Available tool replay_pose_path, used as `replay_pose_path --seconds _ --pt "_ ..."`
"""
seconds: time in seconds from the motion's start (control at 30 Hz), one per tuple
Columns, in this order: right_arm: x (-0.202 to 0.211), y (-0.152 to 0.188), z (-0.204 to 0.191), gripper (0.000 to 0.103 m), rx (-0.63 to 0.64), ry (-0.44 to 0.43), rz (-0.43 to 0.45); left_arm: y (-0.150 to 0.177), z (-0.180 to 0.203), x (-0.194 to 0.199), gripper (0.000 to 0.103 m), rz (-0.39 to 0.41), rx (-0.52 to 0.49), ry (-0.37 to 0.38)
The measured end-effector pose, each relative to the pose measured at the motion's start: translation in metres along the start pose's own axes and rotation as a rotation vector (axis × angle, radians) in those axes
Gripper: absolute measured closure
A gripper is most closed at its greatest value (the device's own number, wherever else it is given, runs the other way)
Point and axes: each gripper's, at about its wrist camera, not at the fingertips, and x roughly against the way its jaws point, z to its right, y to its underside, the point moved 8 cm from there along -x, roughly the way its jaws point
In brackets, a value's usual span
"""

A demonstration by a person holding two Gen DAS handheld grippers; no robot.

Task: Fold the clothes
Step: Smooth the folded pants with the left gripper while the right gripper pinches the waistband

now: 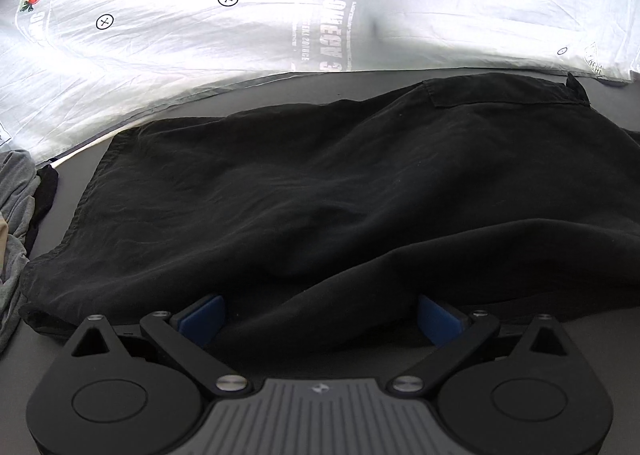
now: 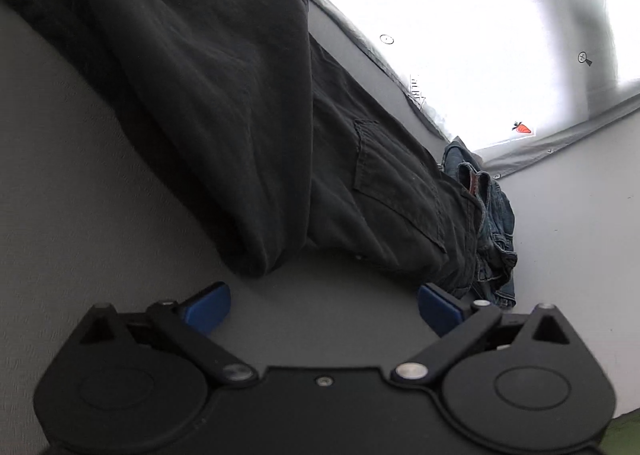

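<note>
A black pair of trousers (image 1: 320, 183) lies folded over on the grey table (image 1: 24, 367), filling the middle of the left wrist view. My left gripper (image 1: 320, 321) stands wide open at its near edge. A loose fold of the black cloth sits between the blue pads (image 1: 202, 317), which do not press on it. In the right wrist view the same trousers (image 2: 224, 95) run from top left to lower right, with a patch pocket (image 2: 396, 191) showing. My right gripper (image 2: 324, 309) is open over bare table (image 2: 80, 195), just short of the folded edge, with nothing between its fingers.
A white sheet printed with carrots (image 1: 200, 35) lies along the far side of the table. Crumpled grey clothing (image 1: 16, 199) sits at the left edge. A bunched pair of blue jeans (image 2: 494, 223) rests beside the trousers' far end.
</note>
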Motion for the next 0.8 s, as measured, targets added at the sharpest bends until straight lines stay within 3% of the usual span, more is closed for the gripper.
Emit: replay_pose_path --seconds 0.1,0.2,0.3,0.47,0.6,0.73,0.8 --pt "0.017 0.007 0.009 0.005 -0.042 -0.097 0.053 0.009 -0.014 0.007 0.002 -0.009 -0.019 -0.054" --pt "0.036 -0.005 0.019 0.009 -0.053 -0.092 0.177 0.022 -0.035 0.014 0.002 -0.023 -0.023 -0.110" --pt "0.048 -0.027 0.001 0.014 0.083 -0.118 0.320 0.035 -0.064 0.013 0.002 -0.050 0.023 -0.174" --pt "0.055 -0.061 -0.066 0.053 0.420 -0.131 0.505 0.039 -0.106 0.008 0.002 -0.067 0.137 -0.258" --pt "0.047 -0.088 -0.092 0.097 0.518 -0.094 0.554 0.038 -0.128 0.011 0.002 -0.070 0.237 -0.283" --pt "0.037 -0.079 -0.089 0.100 0.508 -0.207 0.505 0.040 -0.140 0.019 0.002 -0.064 0.276 -0.294" --pt "0.035 -0.064 -0.094 0.100 0.584 -0.187 0.510 0.043 -0.145 0.019 0.002 -0.070 0.301 -0.292"
